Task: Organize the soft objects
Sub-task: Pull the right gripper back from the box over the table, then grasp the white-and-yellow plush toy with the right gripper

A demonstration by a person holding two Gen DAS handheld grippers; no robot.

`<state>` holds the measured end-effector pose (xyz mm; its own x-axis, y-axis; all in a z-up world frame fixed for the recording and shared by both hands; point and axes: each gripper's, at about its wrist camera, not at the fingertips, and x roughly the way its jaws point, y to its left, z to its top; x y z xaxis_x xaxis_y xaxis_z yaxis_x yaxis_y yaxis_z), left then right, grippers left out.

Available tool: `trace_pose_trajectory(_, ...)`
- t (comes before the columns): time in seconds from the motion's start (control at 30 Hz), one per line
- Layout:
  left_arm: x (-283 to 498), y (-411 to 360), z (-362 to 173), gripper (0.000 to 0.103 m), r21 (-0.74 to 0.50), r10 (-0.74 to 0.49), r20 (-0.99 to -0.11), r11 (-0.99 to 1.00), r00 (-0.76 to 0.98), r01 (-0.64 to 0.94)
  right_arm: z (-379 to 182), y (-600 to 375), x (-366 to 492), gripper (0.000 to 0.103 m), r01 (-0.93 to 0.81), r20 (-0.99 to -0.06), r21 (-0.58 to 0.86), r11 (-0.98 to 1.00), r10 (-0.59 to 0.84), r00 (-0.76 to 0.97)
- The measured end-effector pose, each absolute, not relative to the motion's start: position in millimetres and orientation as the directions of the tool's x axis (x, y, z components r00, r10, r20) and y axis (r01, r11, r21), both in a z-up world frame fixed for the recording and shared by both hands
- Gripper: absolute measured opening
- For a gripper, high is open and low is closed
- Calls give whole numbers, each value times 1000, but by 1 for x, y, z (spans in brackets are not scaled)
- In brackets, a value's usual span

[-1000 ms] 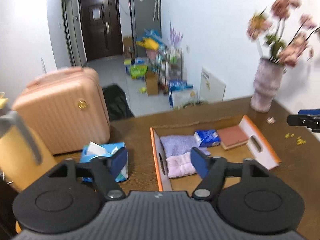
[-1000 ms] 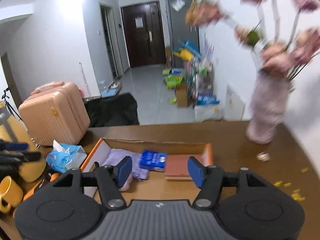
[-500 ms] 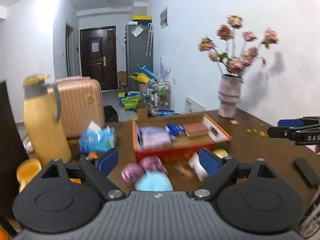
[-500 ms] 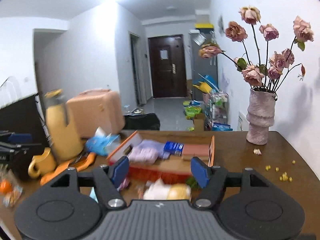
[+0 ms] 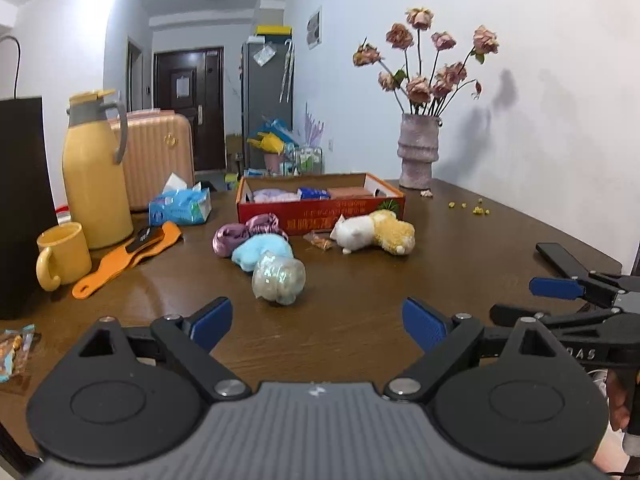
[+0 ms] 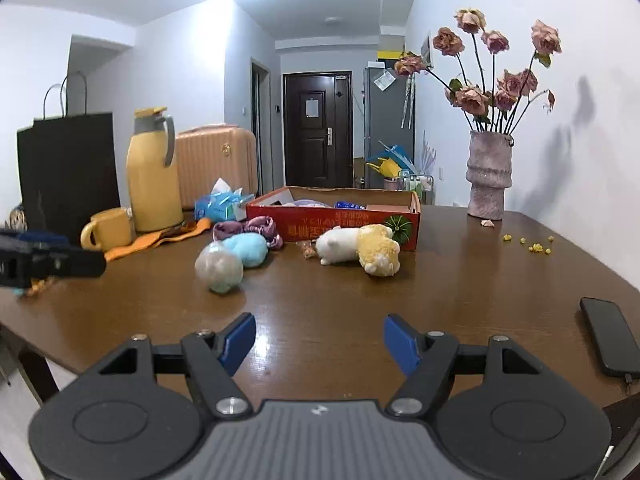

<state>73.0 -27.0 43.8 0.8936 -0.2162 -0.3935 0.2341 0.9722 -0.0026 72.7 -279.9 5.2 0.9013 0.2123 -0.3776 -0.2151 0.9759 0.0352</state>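
Brown wood makes up the surface (image 5: 360,308), and it is smooth and shiny. The soft toys lie on it in front of the red box (image 5: 320,216), not in it yet. There is a fluffy white and yellow plush (image 5: 376,234), a fuzzy blue ball (image 5: 260,252), shiny purple scrunchies (image 5: 248,232) and a round soft thing in crinkly clear wrap (image 5: 279,278).

The left gripper (image 5: 316,322) has its fingers (image 5: 212,322) opening wide, with nothing between them. The right gripper (image 6: 318,344) is open too and holds nothing.

What could go wrong? The wrapped ball looks slippery, so I think it could pop out of a squeeze or roll away. The toys touch each other, so grabbing one might drag another along. The yellow mug (image 5: 62,254) and the tall jug (image 5: 96,172) stand near on the left, and a wide swing could knock them. The phone (image 6: 610,336) lies close to the right edge and could get bumped off.
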Motion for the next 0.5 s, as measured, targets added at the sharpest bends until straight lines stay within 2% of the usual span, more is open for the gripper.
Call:
trace_pose_trajectory(0.23, 98, -32, 37, 96, -26, -225, -418, 971, 880, 236, 0, -284, 81, 70, -213, -389, 63, 975, 221, 895)
trace_pose_trajectory(0.4, 173, -60, 27, 96, -59, -284, -437, 956, 854, 288, -5, -294, 137, 68, -207, -428, 70, 976, 216, 878)
trace_pose_trajectory(0.5, 233, -80, 21, 96, -75, -275, -459, 959, 845, 272, -4, -303, 192, 68, -178, -439, 78, 981, 194, 877)
